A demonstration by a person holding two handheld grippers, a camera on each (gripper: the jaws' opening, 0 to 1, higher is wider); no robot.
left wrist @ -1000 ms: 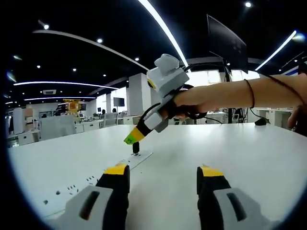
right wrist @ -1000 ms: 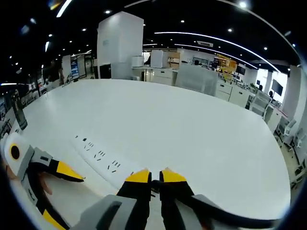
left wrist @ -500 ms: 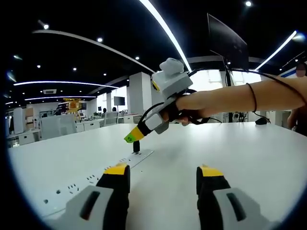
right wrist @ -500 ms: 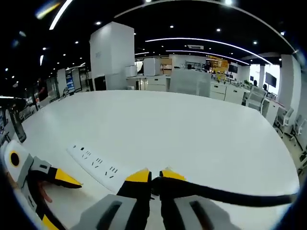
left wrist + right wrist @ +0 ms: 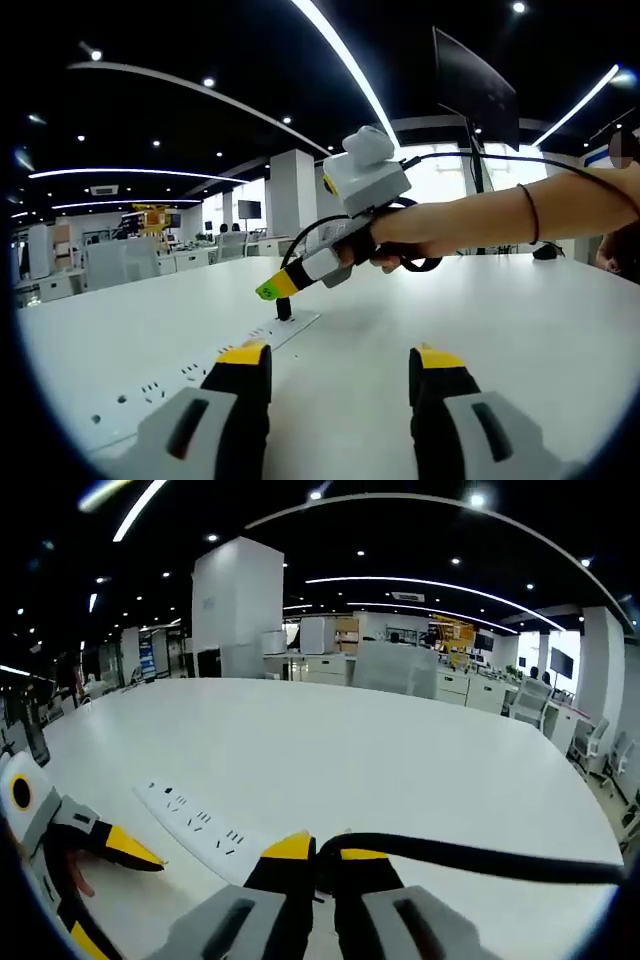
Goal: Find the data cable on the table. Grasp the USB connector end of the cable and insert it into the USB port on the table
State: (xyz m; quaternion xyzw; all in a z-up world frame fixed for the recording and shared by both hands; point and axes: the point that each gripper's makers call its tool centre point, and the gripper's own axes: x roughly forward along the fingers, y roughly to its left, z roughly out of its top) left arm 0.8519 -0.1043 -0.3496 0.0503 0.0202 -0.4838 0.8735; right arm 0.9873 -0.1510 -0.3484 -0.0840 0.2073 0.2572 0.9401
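No text or label can be read

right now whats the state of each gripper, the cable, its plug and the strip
left gripper: open, holding nothing
right gripper: shut on the data cable
data cable: runs out sideways from those tips
USB connector: upright in the power strip
power strip: flat on the table, visible sockets free

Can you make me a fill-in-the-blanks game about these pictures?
The left tool has its jaws ___.
The right tool pinches a ___ cable.
The power strip on the table is ___.
Missing words: open, black, white.
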